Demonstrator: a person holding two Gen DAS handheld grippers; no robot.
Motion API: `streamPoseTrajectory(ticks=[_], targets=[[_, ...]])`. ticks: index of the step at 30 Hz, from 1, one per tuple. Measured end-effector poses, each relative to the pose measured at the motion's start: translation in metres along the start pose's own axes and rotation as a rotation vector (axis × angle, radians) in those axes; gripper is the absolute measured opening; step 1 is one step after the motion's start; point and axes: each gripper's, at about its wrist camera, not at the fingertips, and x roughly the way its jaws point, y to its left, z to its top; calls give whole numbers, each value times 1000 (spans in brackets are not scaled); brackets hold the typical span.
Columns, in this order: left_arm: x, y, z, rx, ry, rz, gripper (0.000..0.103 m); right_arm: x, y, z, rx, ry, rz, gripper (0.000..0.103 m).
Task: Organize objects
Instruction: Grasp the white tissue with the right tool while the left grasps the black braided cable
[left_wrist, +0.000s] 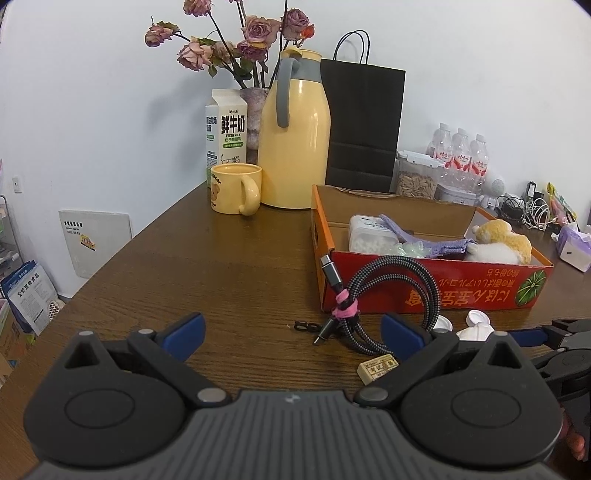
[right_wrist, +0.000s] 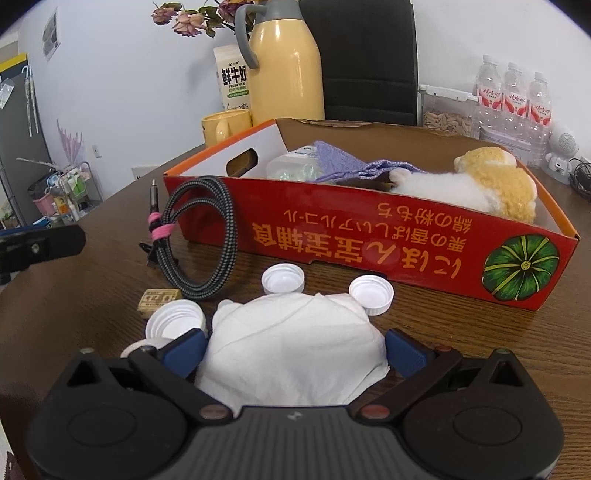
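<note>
My right gripper (right_wrist: 293, 349) stands open on the table, its blue fingers either side of a crumpled white tissue wad (right_wrist: 291, 347); the left pad touches it. White bottle caps (right_wrist: 282, 278) lie around the wad. A braided cable (right_wrist: 199, 236) tied with a pink strap leans against the red cardboard box (right_wrist: 369, 251), beside a small eraser (right_wrist: 159, 301). The box holds a plush toy (right_wrist: 491, 184) and purple cloth (right_wrist: 347, 162). My left gripper (left_wrist: 293, 334) is open and holds nothing, with the cable (left_wrist: 388, 295) and eraser (left_wrist: 378, 367) just ahead to its right.
A yellow mug (left_wrist: 234, 188), milk carton (left_wrist: 226, 127), yellow thermos (left_wrist: 295, 133), flower vase and black paper bag (left_wrist: 362, 125) stand at the back. Water bottles (left_wrist: 460, 153), a seed jar and tangled chargers sit at the right. The table edge runs along the left.
</note>
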Motion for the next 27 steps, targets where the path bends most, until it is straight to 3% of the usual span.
streamPoseTrajectory(ticks=[8,19,27], targets=[[4,-3,-3,7,20,3,103,-7,1,-5,-17,-9,18,97],[13,-11,-4,22,56,0,103,-26,-14,-6,18,-83,15,97],[33,-32,5,36,63,-104,103,-34,-41,-4,70,-134,-35,97]])
